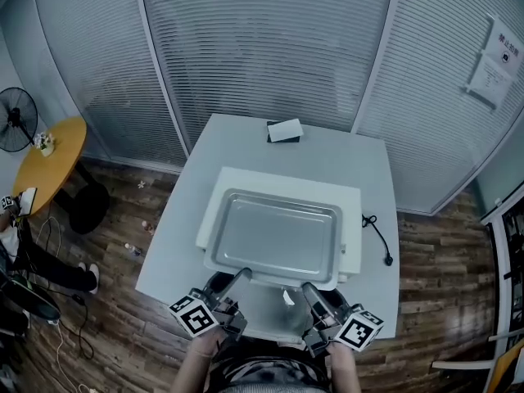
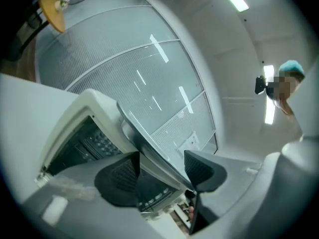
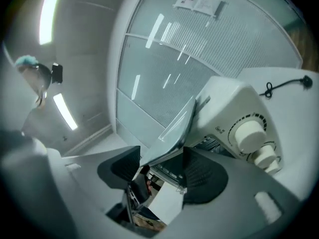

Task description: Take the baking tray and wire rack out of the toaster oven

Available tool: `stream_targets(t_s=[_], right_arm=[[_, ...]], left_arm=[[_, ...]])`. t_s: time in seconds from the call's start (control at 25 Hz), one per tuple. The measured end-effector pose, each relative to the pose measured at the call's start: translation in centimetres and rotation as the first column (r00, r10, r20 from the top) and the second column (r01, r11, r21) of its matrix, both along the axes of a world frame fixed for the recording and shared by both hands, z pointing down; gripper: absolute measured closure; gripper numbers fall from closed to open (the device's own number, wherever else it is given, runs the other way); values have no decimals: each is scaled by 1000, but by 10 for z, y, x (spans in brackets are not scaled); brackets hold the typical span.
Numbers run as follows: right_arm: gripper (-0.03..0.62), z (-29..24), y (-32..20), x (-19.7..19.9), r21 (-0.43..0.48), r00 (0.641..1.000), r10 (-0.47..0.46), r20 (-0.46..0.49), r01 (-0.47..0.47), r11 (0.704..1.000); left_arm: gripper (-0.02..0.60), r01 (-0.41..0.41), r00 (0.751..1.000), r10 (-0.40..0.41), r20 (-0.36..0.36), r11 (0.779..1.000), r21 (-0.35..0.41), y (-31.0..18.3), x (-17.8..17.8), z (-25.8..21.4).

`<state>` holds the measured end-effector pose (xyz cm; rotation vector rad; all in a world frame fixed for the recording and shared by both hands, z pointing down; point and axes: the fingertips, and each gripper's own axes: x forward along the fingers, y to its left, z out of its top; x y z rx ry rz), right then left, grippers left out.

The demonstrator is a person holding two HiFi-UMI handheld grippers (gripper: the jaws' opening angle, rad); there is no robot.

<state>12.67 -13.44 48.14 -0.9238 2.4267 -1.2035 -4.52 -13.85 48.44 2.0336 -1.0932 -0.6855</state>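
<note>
**A:** What are the left tongs (image 2: 162,168) doing?

**B:** They are standing apart. The front rim of the tray (image 1: 278,237) is running between them, and neither side is pressing on it.

**A:** And the right tongs (image 3: 159,167)?

**B:** They are gaping the same way at the rim's other end. The metal edge is passing through the gap and nothing is clamping it.

**A:** Where is the tray sitting?

**B:** It is lying flat on top of the oven (image 1: 233,182), open side up. Its near edge is reaching out past the oven's front, towards both tongs.

**A:** Is the oven showing anything inside?

**B:** The door (image 1: 274,318) is hanging open below the tray. In the dark opening a grid is showing, and it is looking like the rack (image 2: 97,144). The knobs (image 3: 249,132) are sticking out on the right of the front.

**A:** What is lying around it?

**B:** The oven is standing mid-surface (image 1: 246,137). A black cable (image 1: 378,236) is trailing just right of it, and a small box (image 1: 284,130) is sitting near the far edge.

**A:** And beyond?

**B:** A round table (image 1: 51,164) is standing off to the left, with a fan (image 1: 15,118) just behind it.
</note>
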Motion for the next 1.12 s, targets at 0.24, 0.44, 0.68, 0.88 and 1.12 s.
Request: stream_targets(t_s=[0.24, 0.44, 0.68, 0.88, 1.12], right_arm=[[319, -6, 13, 33, 200, 910, 161, -383, -89, 976], [309, -21, 10, 38, 369, 765, 290, -575, -74, 926], [264, -18, 9, 16, 415, 683, 313, -659, -17, 910], [240, -12, 1, 12, 414, 628, 335, -703, -21, 910], [240, -12, -18, 11, 407, 625, 338, -704, -35, 913]], left_arm=[[264, 121, 912, -135, 388, 991, 62, 19, -27, 3], [236, 79, 687, -157, 709, 987, 141, 23, -34, 4], [236, 54, 622, -142, 770, 989, 140, 18, -36, 9], [235, 10, 617, -102, 780, 993, 122, 11, -37, 11], [236, -35, 630, -69, 773, 992, 118, -6, -34, 10]])
